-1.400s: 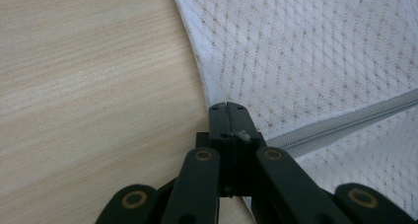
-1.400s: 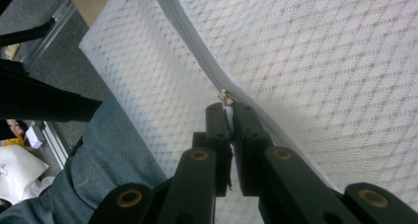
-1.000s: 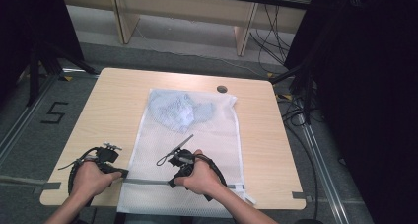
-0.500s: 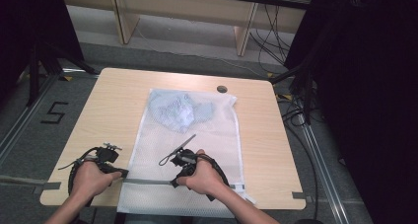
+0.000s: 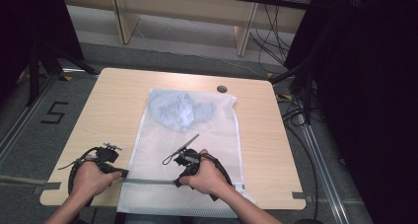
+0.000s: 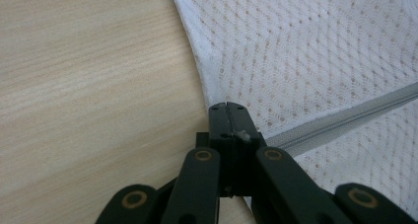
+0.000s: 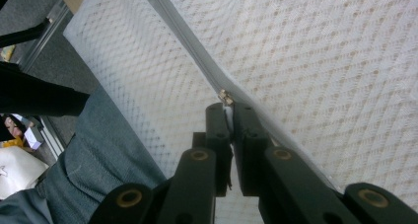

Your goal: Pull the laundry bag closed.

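Fingers of the right gripper [image 7: 227,113] pinch the zipper pull [image 7: 226,96]; the left gripper [image 6: 230,116], pressed shut, clamps the mesh bag [image 5: 197,135] at its edge. The zipper [image 5: 148,181] runs nine-to-three between them; blue cloth [image 5: 177,110] lies inside toward twelve.

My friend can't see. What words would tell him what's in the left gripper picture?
Two black jaws of the left gripper are shut on the edge of a white mesh bag, right where its grey zipper ends. The bag lies on a pale wooden table, which takes up the left side of the picture.
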A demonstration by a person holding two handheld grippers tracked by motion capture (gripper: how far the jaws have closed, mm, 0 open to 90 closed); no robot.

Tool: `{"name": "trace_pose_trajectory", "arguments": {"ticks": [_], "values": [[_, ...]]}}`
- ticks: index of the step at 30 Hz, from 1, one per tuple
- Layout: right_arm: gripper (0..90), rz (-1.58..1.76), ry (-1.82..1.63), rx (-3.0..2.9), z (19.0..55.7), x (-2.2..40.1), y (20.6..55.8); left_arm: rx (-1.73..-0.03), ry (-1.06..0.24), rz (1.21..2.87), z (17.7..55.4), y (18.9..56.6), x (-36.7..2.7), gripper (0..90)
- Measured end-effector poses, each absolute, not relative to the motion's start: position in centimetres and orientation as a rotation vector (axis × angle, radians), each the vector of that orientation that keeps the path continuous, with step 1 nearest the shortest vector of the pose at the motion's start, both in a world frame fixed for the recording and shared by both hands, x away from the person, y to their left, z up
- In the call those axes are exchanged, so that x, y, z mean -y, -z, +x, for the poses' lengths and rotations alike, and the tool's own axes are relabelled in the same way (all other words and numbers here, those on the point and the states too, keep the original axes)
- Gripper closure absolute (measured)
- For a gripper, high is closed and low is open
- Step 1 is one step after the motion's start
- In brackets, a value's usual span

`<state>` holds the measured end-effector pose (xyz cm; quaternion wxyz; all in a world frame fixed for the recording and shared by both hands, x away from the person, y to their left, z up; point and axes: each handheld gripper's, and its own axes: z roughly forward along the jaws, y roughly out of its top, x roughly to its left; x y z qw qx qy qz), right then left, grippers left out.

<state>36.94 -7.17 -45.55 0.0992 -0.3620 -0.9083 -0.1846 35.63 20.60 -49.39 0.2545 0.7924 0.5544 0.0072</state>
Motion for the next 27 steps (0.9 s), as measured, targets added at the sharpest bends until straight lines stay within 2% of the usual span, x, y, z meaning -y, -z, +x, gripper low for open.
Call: {"name": "trace_pose_trajectory", "arguments": {"ticks": [27], "values": [[87.1, -1.097, 0.536, 2.679, 37.0, 8.3, 45.4, -1.507, -0.018, 2.151, 35.6, 49.4, -20.6, 90.0]]}}
